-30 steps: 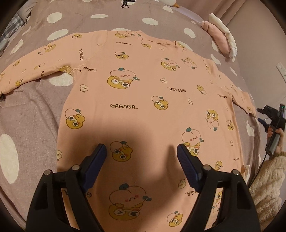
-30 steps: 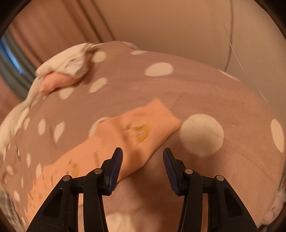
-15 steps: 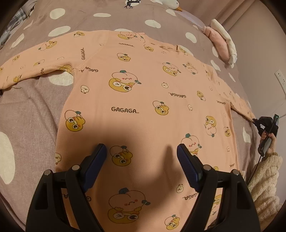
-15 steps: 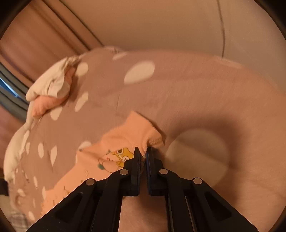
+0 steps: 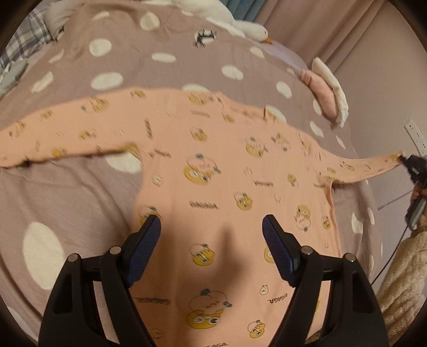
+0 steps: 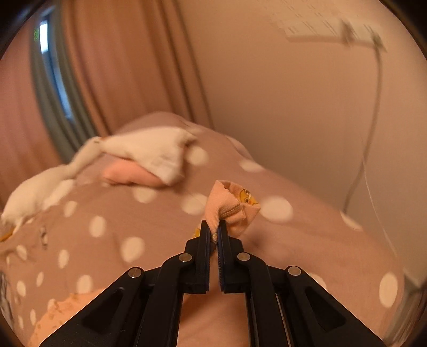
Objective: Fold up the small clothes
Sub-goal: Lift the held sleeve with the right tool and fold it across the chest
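Observation:
A peach long-sleeved child's shirt (image 5: 213, 186) with yellow cartoon prints lies spread flat on the dotted mauve bedcover (image 5: 66, 202). My left gripper (image 5: 212, 232) is open and empty, hovering over the shirt's lower body. My right gripper (image 6: 212, 227) is shut on the cuff of the shirt's right sleeve (image 6: 232, 205) and holds it lifted off the bed. In the left wrist view that sleeve (image 5: 368, 166) stretches out to the right gripper (image 5: 408, 162) at the far right.
A folded pink and white bundle (image 5: 325, 90) lies at the bed's far right; it also shows in the right wrist view (image 6: 149, 160). A white plush goose (image 5: 240, 24) lies at the back. A wall with a socket (image 5: 415, 136) and curtains stand beyond.
My right gripper closed on the sleeve cuff and raised it off the bedcover, pulling the sleeve taut. My left gripper stayed open and shifted back over the shirt.

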